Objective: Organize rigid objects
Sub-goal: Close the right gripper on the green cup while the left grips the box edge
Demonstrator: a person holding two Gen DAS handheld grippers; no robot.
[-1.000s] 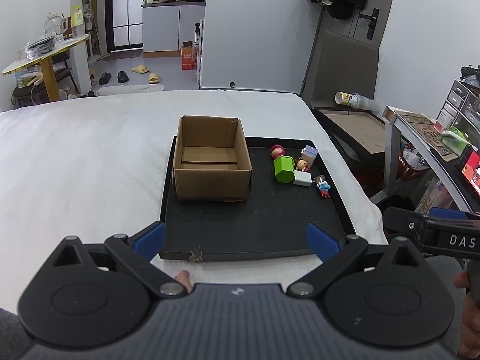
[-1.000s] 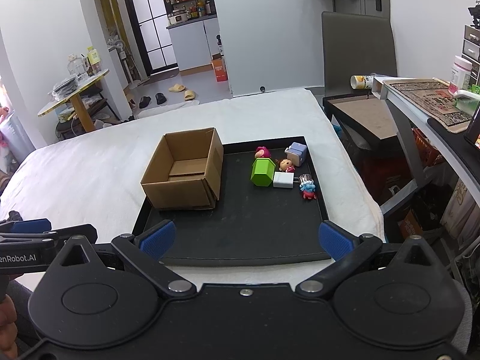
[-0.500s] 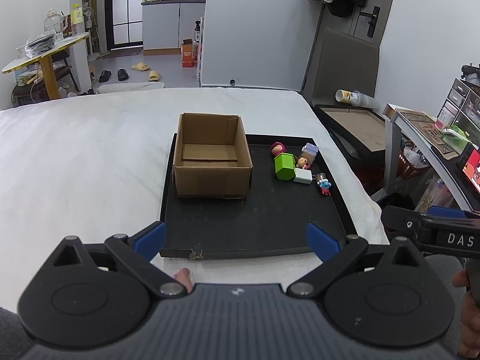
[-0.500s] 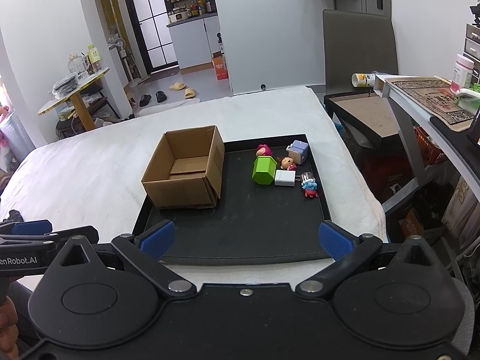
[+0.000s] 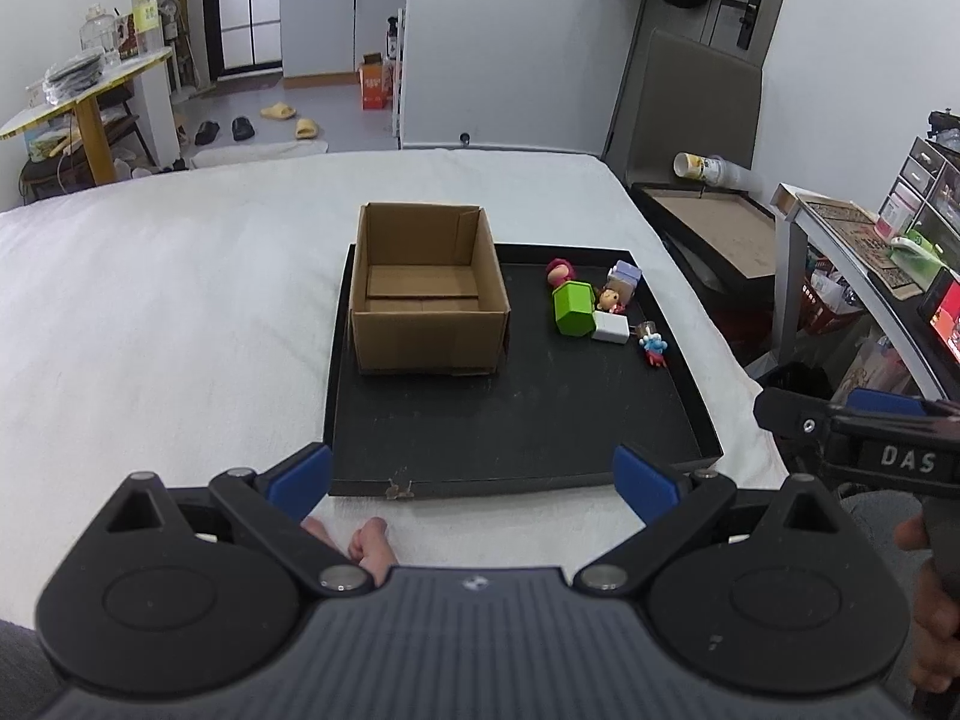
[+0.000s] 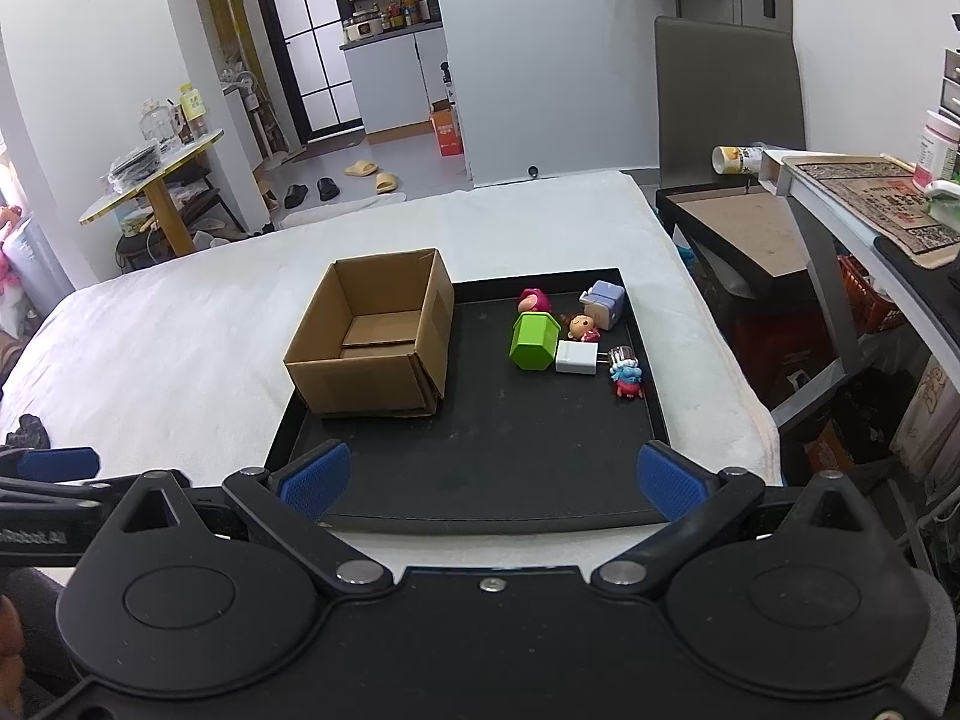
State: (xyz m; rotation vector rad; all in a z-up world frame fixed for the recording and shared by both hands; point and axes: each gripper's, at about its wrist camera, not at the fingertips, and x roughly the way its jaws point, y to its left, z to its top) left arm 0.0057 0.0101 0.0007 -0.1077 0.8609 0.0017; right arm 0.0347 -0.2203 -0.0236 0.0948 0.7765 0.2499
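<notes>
Fingers (image 5: 300,471) apart over white bedspread (image 5: 150,312)

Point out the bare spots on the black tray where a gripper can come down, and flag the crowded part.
Bare: the near half of the black tray, between its front rim and the cardboard box, and the strip between the box and the green block. The box's inside is bare too. Crowded: the far right corner, where the block, white charger and small figures cluster.
</notes>
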